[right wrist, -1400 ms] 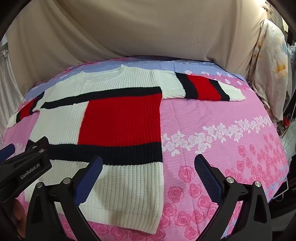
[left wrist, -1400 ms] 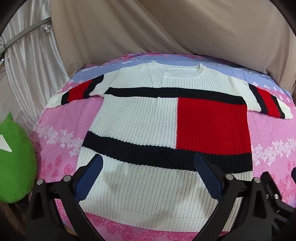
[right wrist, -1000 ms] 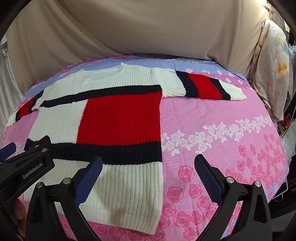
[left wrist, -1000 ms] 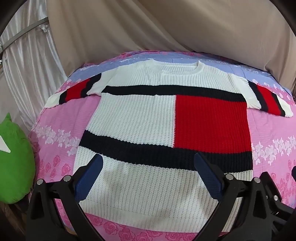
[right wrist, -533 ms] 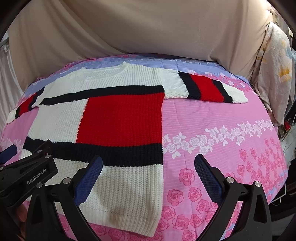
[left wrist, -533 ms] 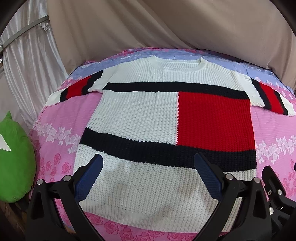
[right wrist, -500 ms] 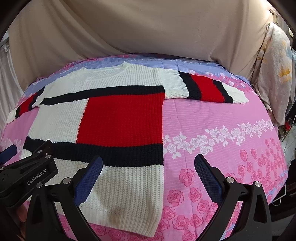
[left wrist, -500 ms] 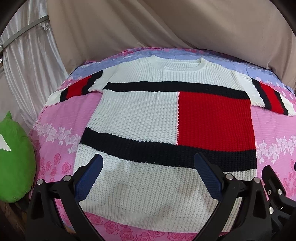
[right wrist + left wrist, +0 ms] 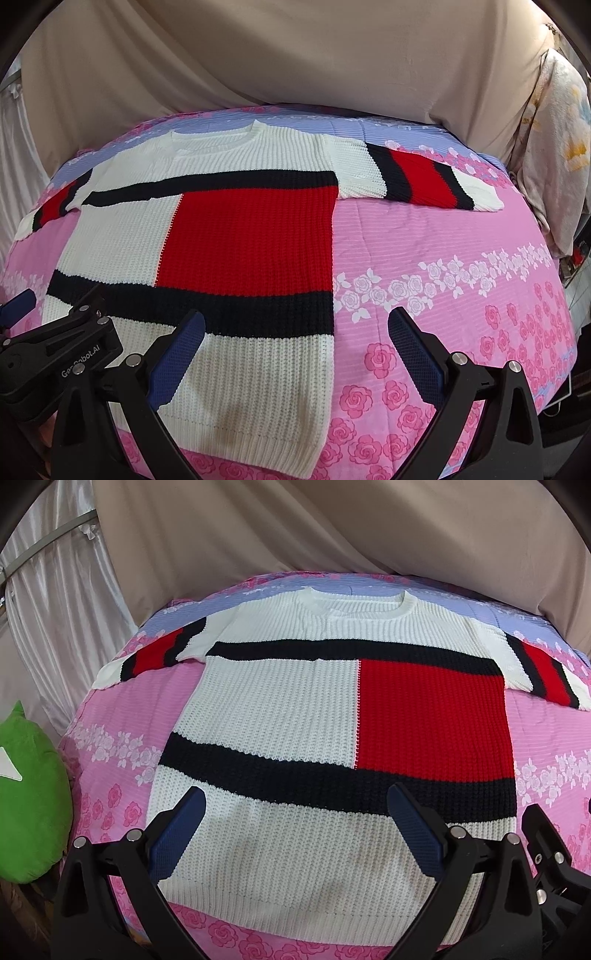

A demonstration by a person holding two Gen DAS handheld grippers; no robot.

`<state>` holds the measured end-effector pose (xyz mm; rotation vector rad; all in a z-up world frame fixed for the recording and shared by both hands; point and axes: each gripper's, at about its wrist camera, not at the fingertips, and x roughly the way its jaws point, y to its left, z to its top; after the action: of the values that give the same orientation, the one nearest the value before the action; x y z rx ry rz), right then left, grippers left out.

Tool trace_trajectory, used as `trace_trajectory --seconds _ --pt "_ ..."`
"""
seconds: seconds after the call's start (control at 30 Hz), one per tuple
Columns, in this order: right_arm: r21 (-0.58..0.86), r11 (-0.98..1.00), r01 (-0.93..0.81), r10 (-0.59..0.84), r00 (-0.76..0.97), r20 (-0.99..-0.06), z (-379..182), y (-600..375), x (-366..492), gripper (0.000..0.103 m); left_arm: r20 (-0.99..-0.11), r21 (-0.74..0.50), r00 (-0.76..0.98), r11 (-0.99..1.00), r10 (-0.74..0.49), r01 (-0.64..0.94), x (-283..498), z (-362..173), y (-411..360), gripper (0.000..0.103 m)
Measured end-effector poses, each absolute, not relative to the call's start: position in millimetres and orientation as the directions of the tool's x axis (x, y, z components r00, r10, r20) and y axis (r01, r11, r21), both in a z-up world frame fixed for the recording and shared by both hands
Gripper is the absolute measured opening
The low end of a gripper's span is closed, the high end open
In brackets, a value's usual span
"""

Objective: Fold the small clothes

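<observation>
Sweater [image 9: 280, 709] flat; both grippers (jaws apart) above hem.

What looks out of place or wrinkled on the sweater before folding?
Nothing stands out. The sweater lies flat on the pink bedspread, both sleeves spread out, hem straight. Only a faint crease runs below the neckline.

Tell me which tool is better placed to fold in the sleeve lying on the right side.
Probably the right tool: it is open, empty, and straddles the sweater's right edge, with the right sleeve ahead of it. The left tool faces the sweater's middle.
</observation>
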<state>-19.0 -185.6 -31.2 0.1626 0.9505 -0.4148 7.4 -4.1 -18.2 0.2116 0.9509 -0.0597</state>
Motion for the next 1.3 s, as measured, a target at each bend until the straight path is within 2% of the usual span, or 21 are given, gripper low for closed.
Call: trace_trajectory --seconds 1.3 --pt "-0.046 0.913 0.405 -0.266 0.509 -0.819 -34.7 -184.2 -15.4 0.098 -0.814 0.158 0.579 0.977 0.046 0.144 6.7 -21.4 -1.6 0.096"
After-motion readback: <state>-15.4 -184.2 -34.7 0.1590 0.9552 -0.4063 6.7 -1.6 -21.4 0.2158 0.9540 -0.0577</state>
